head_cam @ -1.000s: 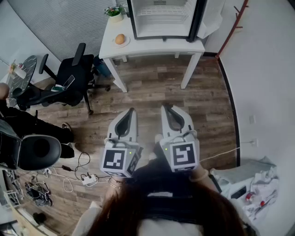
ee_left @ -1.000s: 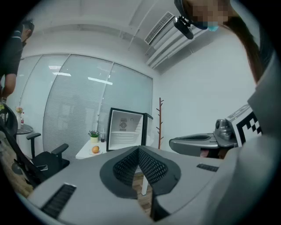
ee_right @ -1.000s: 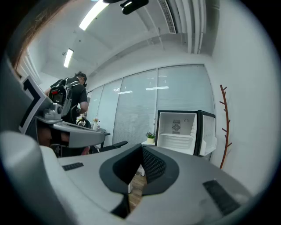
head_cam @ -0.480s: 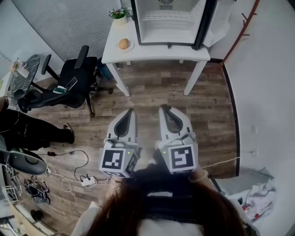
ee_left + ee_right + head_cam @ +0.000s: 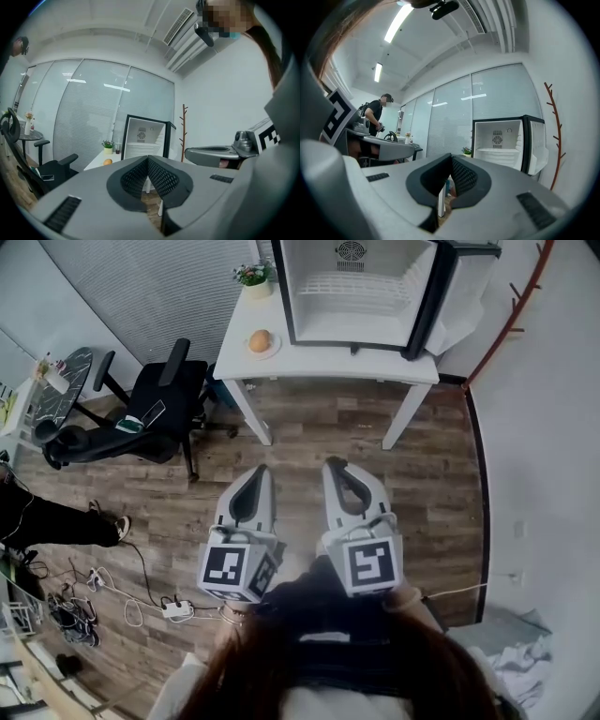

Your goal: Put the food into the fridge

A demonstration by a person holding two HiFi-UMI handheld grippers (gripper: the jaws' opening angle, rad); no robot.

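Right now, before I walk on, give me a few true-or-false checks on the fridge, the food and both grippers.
1. The fridge on the table has its door open. True.
2. The orange food lies inside the fridge. False: it sits on a plate on the table, left of the fridge.
3. The left gripper holds the food. False: its jaws are together on nothing.
4. The right gripper is shut and empty. True.
5. A potted plant stands on the table. True.
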